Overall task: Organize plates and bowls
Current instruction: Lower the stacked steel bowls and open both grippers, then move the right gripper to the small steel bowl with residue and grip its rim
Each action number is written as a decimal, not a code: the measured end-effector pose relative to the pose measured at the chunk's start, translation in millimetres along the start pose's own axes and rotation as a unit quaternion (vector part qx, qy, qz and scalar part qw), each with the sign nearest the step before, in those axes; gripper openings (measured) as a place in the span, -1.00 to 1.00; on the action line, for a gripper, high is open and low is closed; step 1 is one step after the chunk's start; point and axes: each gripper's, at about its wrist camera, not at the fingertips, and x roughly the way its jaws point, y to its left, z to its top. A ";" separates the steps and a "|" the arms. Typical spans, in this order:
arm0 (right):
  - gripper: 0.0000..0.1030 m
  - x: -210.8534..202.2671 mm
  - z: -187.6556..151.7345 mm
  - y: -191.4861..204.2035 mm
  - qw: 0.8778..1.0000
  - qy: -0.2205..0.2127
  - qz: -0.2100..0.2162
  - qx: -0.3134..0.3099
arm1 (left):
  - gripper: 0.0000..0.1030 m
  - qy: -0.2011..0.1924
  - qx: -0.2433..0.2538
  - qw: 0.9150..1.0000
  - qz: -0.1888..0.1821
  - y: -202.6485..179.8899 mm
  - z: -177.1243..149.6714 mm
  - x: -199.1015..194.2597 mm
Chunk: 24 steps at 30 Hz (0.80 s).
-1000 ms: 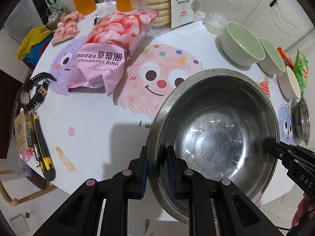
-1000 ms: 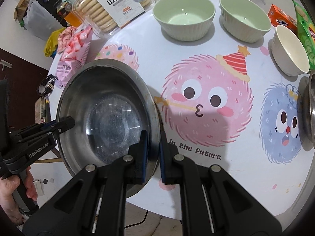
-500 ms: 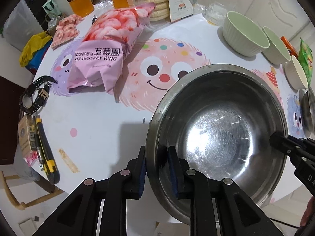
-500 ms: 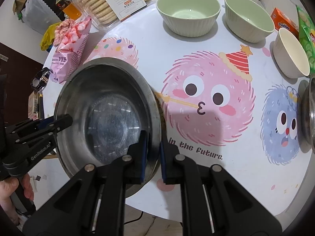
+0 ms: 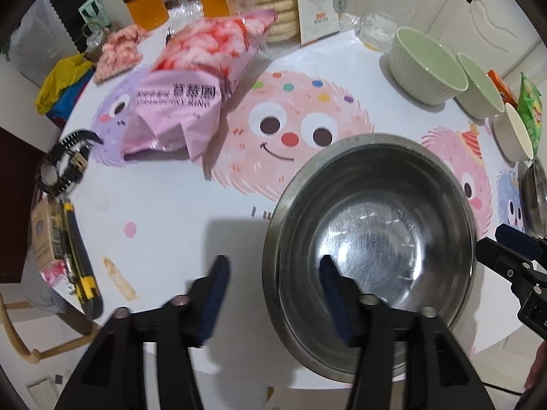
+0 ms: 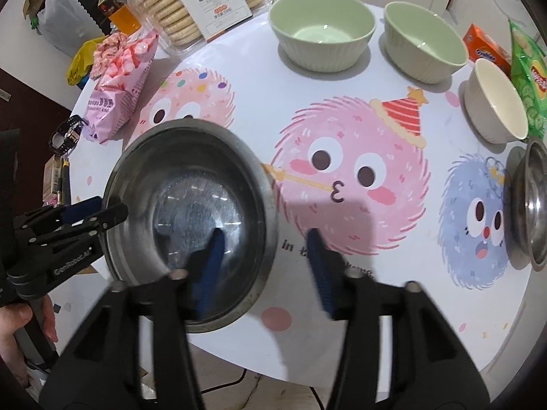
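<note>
a: where's the steel bowl [image 6: 191, 218]?
b: near table [image 6: 393, 294] edge, empty. both grippers, left [image 5: 271, 285] and right [image 6: 265, 259], just opened, straddling its rim.
a: labels?
b: "strawberry ring" bag [image 6: 118, 102].

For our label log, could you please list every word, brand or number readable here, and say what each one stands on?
"钙奶山药饼": white label on the clear plastic biscuit box.
"GenRobot.AI": side of the black left gripper.
"in": printed on the white cartoon tablecloth; the words after it are hidden.
Pink strawberry snack bag: large print blurred, not reliably readable.
Orange carton and green crisp bag: logos too small to read.
</note>
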 end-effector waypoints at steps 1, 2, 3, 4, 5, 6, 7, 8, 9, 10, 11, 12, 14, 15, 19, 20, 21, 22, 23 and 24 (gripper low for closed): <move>0.08 -1.8 -0.3 -1.5 1.000 -0.002 0.000 0.000 | 0.29 -0.006 0.003 1.000 0.002 -1.7 0.6 -3.9; 0.12 -3.6 -0.3 -4.0 1.000 -0.005 -0.001 0.001 | 0.39 -0.012 0.007 1.000 0.001 -4.4 1.0 -7.9; 0.15 -5.8 -0.4 -6.7 1.000 -0.008 -0.001 0.003 | 0.50 -0.016 0.010 1.000 -0.001 -7.5 1.5 -11.1; 0.24 -8.1 -0.5 -9.9 1.000 -0.012 -0.001 0.007 | 0.56 -0.021 0.015 1.000 -0.004 -11.3 2.2 -14.4; 0.30 -9.9 -0.9 -12.7 1.000 -0.014 -0.001 0.009 | 0.63 -0.025 0.020 0.999 -0.006 -15.5 3.2 -17.4; 0.30 -11.9 -1.3 -15.8 1.000 -0.016 -0.001 0.011 | 0.65 -0.028 0.025 0.999 -0.006 -19.9 4.0 -19.6; 0.31 -13.5 -1.1 -18.1 1.000 -0.017 -0.002 0.013 | 0.66 -0.030 0.031 0.999 -0.009 -26.0 4.8 -21.9; 0.35 -15.2 -1.1 -21.8 1.000 -0.017 -0.002 0.015 | 0.68 -0.030 0.034 0.999 -0.014 -30.0 8.0 -22.3; 0.40 -17.2 -1.8 -26.5 1.000 -0.018 0.000 0.018 | 0.73 -0.031 0.039 0.999 -0.020 -35.9 9.0 -23.9; 0.58 -18.5 -2.3 -29.2 1.000 -0.018 0.002 0.020 | 0.77 -0.032 0.043 0.998 -0.023 -41.4 9.7 -25.5; 0.75 -20.3 -4.1 -32.4 1.000 -0.019 0.003 0.022 | 0.91 -0.034 0.047 0.998 -0.024 -47.3 11.8 -26.1; 0.77 -23.2 -5.5 -36.4 0.999 -0.023 0.001 0.024 | 1.00 -0.036 0.053 0.998 -0.024 -53.7 13.3 -27.3; 0.78 -29.0 -8.2 -45.2 0.999 -0.030 -0.005 0.027 | 1.00 -0.043 0.067 0.997 -0.024 -67.1 15.1 -30.9; 0.79 -31.2 -9.7 -49.4 0.999 -0.032 -0.006 0.030 | 1.00 -0.044 0.074 0.996 -0.024 -74.0 15.4 -32.2; 0.81 -42.2 -16.8 -73.8 0.998 -0.042 -0.014 0.049 | 1.00 -0.048 0.099 0.993 -0.032 -108.3 18.2 -37.2; 0.81 -45.6 -19.4 -82.4 0.997 -0.044 -0.017 0.056 | 1.00 -0.048 0.105 0.993 -0.033 -115.6 18.9 -37.8; 0.81 -48.1 -21.3 -88.5 0.997 -0.046 -0.020 0.062 | 1.00 -0.049 0.112 0.992 -0.035 -124.5 19.0 -38.9; 0.81 -50.8 -23.4 -95.1 0.996 -0.047 -0.022 0.068 | 1.00 -0.049 0.121 0.991 -0.038 -136.1 19.6 -39.9; 0.81 -53.6 -25.6 -103.4 0.996 -0.049 -0.024 0.075 | 1.00 -0.050 0.127 0.990 -0.041 -144.0 19.7 -40.9; 0.81 -56.8 -28.2 -112.5 0.995 -0.050 -0.026 0.084 | 1.00 -0.051 0.136 0.989 -0.044 -154.9 20.4 -41.8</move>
